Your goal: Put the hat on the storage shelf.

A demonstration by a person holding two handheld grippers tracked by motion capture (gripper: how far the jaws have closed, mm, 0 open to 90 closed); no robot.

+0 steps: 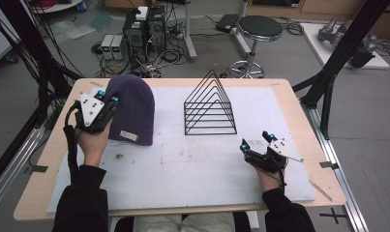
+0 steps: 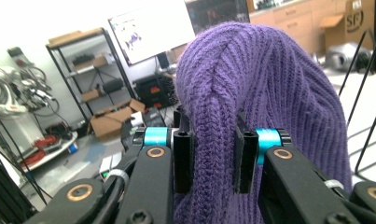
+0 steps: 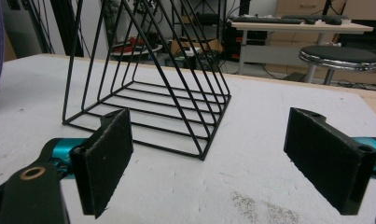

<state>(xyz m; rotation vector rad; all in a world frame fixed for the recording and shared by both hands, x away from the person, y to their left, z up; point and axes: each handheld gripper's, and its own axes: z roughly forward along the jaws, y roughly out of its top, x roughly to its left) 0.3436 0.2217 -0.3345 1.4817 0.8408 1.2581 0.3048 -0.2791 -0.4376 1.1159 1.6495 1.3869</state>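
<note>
— So, from above, where's the hat?

— At the far left of the tabletop. The purple beanie has its left edge in the left gripper, and a label shows at its near hem. The black wire rack stands mid-table, apart from both.

— And along the left gripper?

— Its jaws are pinched tight on a thick fold of the beanie, and the knit bulges up above them.

— The right one?

— From above, the right gripper rests low on the white mat, near the rack's right corner. In its own view the jaws stand wide apart, nothing between them, the wire rack just ahead.
</note>
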